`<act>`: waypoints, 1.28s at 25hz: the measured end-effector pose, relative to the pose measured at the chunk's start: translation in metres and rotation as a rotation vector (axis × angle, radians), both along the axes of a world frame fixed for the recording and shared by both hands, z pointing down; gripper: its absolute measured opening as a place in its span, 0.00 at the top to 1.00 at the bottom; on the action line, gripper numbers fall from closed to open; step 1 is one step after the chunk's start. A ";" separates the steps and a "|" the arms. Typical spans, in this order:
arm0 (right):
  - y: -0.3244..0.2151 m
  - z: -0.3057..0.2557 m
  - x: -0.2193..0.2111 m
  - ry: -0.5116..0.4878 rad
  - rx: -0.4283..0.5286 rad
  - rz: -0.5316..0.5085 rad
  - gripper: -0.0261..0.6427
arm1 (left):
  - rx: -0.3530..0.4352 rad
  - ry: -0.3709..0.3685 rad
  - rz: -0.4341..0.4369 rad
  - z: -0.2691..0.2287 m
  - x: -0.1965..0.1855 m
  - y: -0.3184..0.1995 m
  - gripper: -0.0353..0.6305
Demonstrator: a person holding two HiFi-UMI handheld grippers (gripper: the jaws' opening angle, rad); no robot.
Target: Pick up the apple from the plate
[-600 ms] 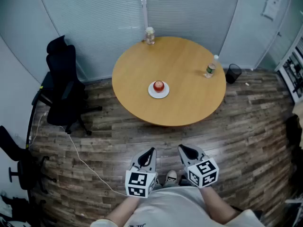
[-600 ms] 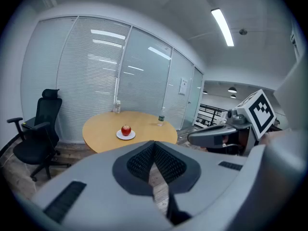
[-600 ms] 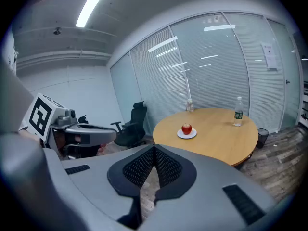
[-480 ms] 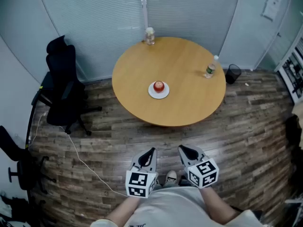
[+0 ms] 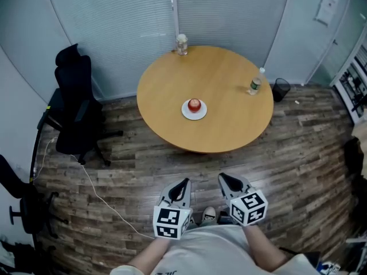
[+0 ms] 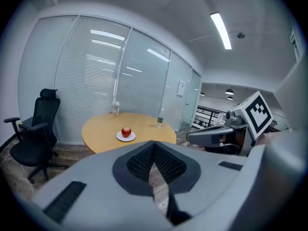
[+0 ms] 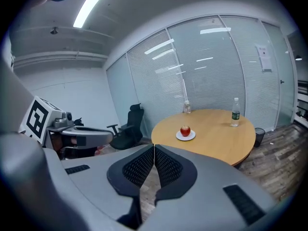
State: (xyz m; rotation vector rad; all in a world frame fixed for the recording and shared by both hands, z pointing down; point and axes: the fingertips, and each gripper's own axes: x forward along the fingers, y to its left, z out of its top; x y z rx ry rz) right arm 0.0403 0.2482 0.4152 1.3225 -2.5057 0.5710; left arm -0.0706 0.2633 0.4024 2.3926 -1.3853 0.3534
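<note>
The left gripper [image 6: 154, 144] has its jaws pressed together with nothing between them. The right gripper [image 7: 154, 148] shows the same: dark ribbed pads [image 7: 169, 166] meeting at the tips, nothing held. In the head view both grippers sit side by side low in the frame, close to the person's body, each pointing toward the table and tilted slightly down. A shoe [image 5: 207, 213] shows between them on the wood-plank floor [image 5: 309, 153].

The round wooden table [image 5: 221, 82] stands well apart from both grippers, across a stretch of floor. The red apple [image 5: 194, 103] rests on a small white plate [image 5: 186, 114] near the table's middle, a little toward the near edge. A plastic water bottle [image 5: 255, 83] stands upright near the table's right edge, and a clear bottle [image 5: 182, 43] stands at the far edge by the blinds.

A black office chair [image 5: 74, 107] stands left of the table, a black waste bin [image 5: 281, 89] on the floor to the right, and a white cable [image 5: 97, 191] trails across the floor.
</note>
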 end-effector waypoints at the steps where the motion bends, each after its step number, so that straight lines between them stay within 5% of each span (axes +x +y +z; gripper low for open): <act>1: 0.000 -0.001 -0.002 0.002 0.004 0.006 0.91 | 0.000 0.005 0.003 -0.001 -0.003 0.000 0.94; 14: -0.024 0.011 -0.006 -0.029 -0.009 0.057 0.91 | -0.008 0.024 0.016 0.007 -0.016 -0.028 0.94; 32: -0.246 0.000 0.008 -0.020 0.018 -0.046 0.91 | 0.001 -0.008 -0.082 0.005 -0.004 -0.236 0.94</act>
